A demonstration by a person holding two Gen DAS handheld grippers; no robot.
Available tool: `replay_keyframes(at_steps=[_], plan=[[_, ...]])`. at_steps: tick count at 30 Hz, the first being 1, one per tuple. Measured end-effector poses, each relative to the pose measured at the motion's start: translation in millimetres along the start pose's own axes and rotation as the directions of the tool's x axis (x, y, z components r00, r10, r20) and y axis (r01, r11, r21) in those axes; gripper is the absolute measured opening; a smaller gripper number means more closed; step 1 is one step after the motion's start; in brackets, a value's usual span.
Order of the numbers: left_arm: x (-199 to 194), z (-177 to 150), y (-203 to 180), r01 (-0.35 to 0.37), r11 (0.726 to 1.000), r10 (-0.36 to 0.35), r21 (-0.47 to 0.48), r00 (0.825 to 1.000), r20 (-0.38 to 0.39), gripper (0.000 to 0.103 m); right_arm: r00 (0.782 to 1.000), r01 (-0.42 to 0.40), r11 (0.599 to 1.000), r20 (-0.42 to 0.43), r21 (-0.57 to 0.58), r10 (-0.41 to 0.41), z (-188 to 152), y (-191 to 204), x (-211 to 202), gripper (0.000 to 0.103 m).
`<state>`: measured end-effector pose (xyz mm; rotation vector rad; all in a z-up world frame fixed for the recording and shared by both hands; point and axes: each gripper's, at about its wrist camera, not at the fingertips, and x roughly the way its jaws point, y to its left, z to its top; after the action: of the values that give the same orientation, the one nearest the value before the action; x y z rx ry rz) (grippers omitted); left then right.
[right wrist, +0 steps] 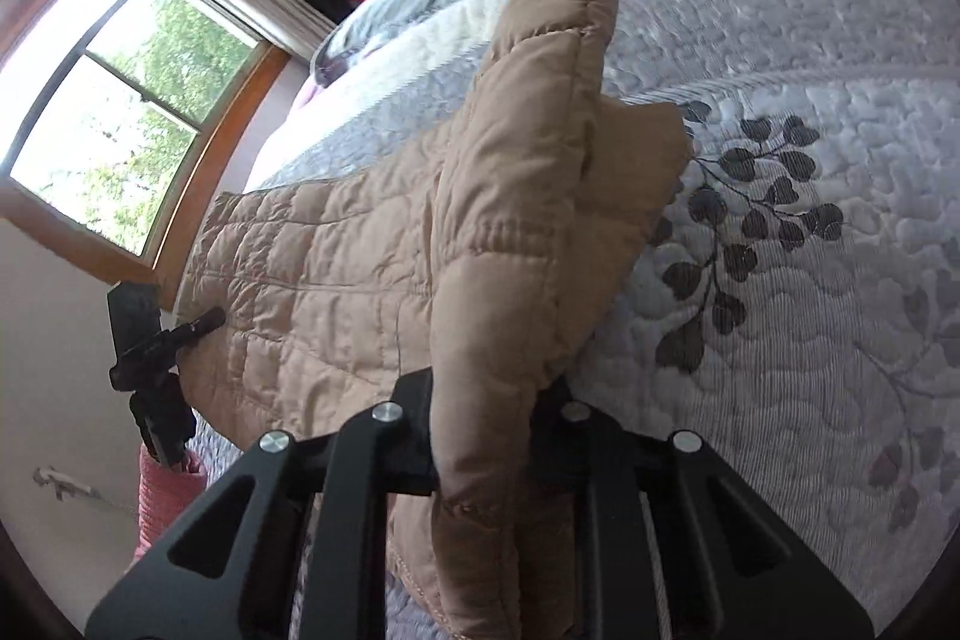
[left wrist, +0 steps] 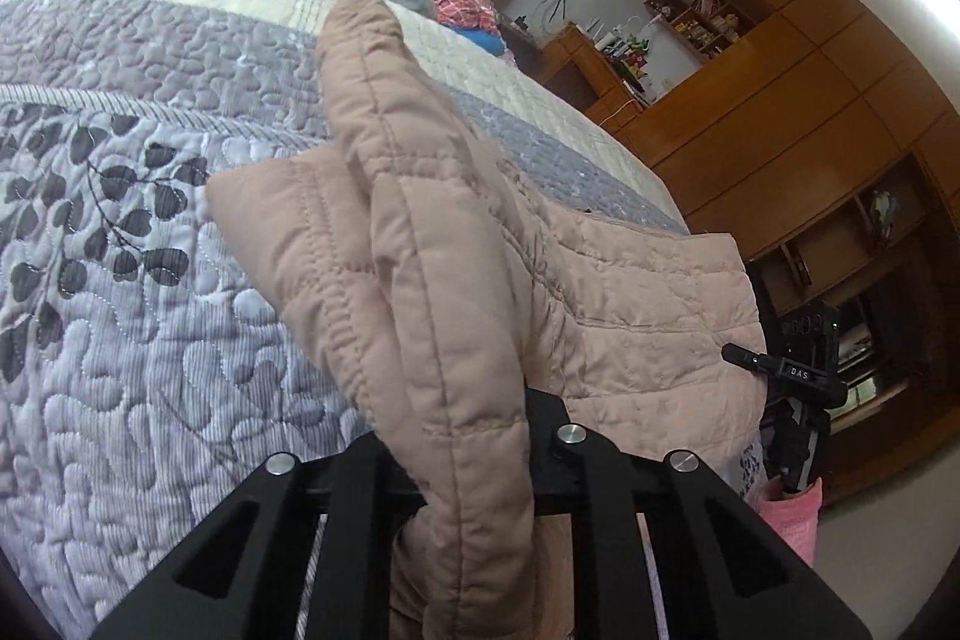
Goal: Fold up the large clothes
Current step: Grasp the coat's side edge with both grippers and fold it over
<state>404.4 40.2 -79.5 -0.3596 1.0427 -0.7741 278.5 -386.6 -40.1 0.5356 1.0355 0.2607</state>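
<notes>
1. One quilted beige jacket (left wrist: 432,244) lies spread on the bed (left wrist: 120,280), puffy, soft and light; stitched edges look best for gripping.
2. Both tools are closed on it: left tool (left wrist: 474,466) and right tool (right wrist: 486,430) each pinch a raised fold, the fabric standing up between the fingers.

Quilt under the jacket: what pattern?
Grey-lavender quilt stitched with dark grey leaf sprigs; clearest in the right wrist view.
</notes>
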Motion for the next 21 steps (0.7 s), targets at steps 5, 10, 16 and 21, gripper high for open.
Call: replay_keyframes(at_steps=[5,10,16,21], plan=[[-52.1,-29.3,-34.0,-0.029,0.998,0.028,0.060,0.999,0.032,0.015,1.000,-0.020,0.997,0.012,-0.076,0.021,-37.0,33.9,-37.1,0.016],[-99.7,-75.1,-55.5,-0.059,0.995,0.055,0.082,0.997,0.052,0.015,0.999,-0.046,0.991,-0.002,-0.122,0.046,-77.6,51.3,-64.2,0.016],[-116.8,-129.5,-44.4,-0.082,0.996,0.081,0.032,0.996,0.028,0.016,0.995,-0.084,0.988,-0.067,-0.131,0.075,-119.6,62.0,-60.6,0.016],[-93.2,-159.4,-8.1,-0.145,0.989,0.144,-0.040,0.989,-0.028,0.019,0.990,-0.067,0.994,-0.127,-0.081,0.056,-144.7,43.1,-36.4,0.017]])
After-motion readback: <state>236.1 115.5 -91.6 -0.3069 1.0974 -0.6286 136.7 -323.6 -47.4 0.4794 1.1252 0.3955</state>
